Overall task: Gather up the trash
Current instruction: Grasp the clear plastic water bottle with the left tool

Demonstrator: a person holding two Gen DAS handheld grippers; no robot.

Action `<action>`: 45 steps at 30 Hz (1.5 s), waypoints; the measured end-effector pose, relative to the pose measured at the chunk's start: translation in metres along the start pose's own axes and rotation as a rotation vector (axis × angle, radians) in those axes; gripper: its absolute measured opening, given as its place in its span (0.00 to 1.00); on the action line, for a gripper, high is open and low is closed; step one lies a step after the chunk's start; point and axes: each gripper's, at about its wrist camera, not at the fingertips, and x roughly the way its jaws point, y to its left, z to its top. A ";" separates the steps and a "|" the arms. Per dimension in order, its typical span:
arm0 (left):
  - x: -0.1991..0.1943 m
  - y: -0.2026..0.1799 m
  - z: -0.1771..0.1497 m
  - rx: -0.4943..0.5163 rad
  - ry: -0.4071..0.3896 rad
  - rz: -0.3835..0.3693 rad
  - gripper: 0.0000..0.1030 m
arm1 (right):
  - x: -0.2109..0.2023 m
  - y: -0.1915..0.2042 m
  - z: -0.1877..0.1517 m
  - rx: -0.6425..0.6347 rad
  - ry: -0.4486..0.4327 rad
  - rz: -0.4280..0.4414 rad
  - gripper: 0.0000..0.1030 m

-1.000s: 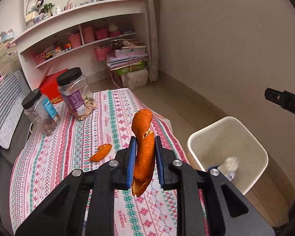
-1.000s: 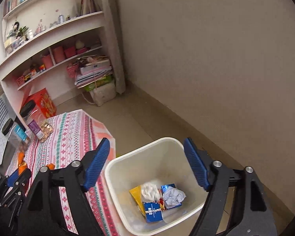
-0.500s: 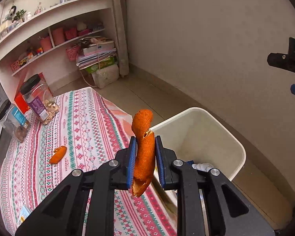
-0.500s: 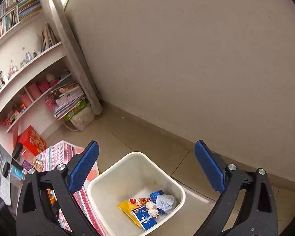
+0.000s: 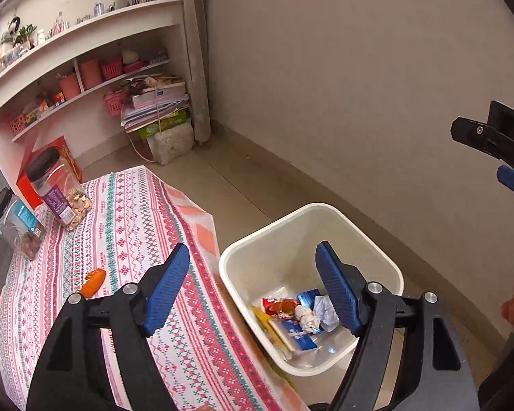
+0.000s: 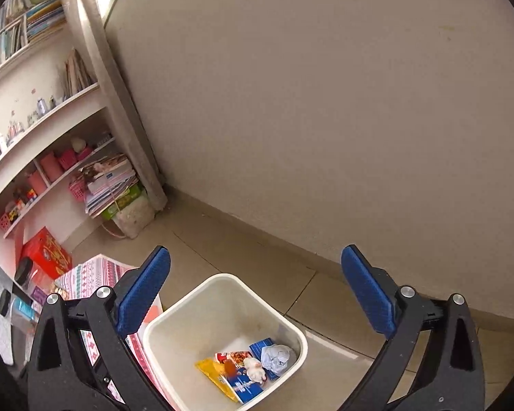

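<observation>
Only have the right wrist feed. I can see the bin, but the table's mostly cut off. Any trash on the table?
Observer: Yes. In the left wrist view, one orange peel piece lies on the patterned tablecloth.
Operator: Is the left gripper holding anything?
Observer: No. The left gripper has its jaws opening with nothing between them. Through the gap you see the table edge and the bin.
Operator: Anything crowding the peel?
Observer: No. Two black-lidded jars stand farther back on the cloth, clear of it.
</observation>
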 end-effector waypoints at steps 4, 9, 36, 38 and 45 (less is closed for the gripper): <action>-0.013 0.018 -0.012 0.004 -0.018 0.072 0.77 | -0.010 0.021 -0.009 -0.093 -0.011 -0.015 0.93; -0.033 0.056 -0.030 -0.034 -0.019 0.156 0.81 | -0.025 0.052 -0.027 -0.151 -0.008 0.025 0.93; -0.057 0.226 -0.129 -0.118 0.350 0.303 0.86 | -0.036 0.211 -0.129 -0.384 0.318 0.334 0.93; -0.048 0.232 -0.143 -0.110 0.407 0.298 0.86 | -0.033 0.214 -0.130 -0.378 0.341 0.335 0.93; -0.020 0.243 -0.171 -0.105 0.522 0.274 0.86 | -0.031 0.225 -0.141 -0.440 0.362 0.328 0.93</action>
